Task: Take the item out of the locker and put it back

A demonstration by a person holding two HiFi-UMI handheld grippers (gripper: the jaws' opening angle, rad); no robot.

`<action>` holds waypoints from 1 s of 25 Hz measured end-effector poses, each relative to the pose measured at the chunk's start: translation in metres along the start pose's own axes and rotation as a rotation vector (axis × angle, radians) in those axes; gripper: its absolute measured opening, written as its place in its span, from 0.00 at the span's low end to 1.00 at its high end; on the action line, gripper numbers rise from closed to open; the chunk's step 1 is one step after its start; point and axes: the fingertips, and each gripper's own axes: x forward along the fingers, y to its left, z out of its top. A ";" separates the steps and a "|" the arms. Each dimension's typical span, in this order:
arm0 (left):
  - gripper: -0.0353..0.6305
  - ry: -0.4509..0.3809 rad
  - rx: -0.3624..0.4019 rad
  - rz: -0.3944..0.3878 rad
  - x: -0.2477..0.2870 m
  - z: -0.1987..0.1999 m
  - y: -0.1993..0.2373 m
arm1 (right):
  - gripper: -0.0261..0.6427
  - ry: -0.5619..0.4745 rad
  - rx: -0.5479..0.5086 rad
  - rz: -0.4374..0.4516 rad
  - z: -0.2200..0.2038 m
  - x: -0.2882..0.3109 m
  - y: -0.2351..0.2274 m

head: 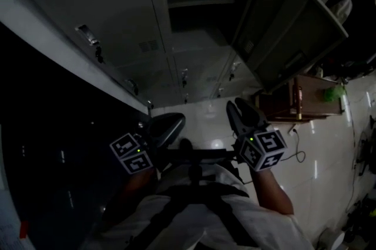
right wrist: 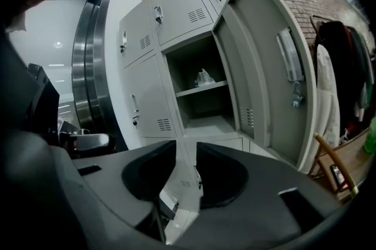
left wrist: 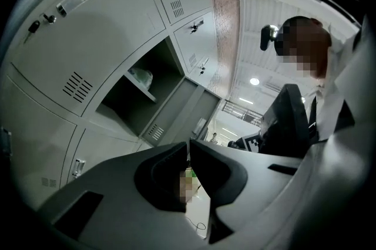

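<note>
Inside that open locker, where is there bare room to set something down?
The lower compartment, below the shelf and left of the open door, looks bare. Above the shelf it is more crowded: a pale bag sits mid-shelf, leaving only strips at either side wall.

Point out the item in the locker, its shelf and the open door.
item [right wrist: 204, 77]: right gripper view, middle of the pale bundle.
shelf [right wrist: 188, 91]: right gripper view, front edge.
open door [right wrist: 261, 67]: right gripper view, inner face.

The grey locker [right wrist: 258, 61] is standing wide open. There's a small crumpled pale bag [right wrist: 204, 77] sitting on its upper shelf [right wrist: 194, 91].
</note>
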 end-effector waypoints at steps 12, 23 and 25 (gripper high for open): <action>0.06 -0.061 0.005 0.094 0.006 -0.075 -0.107 | 0.19 0.039 -0.037 0.107 -0.053 -0.118 -0.009; 0.06 -0.095 0.000 0.176 -0.007 -0.146 -0.213 | 0.19 0.058 -0.034 0.218 -0.094 -0.220 0.006; 0.06 -0.101 0.003 0.176 -0.008 -0.148 -0.222 | 0.19 0.055 -0.035 0.224 -0.095 -0.229 0.010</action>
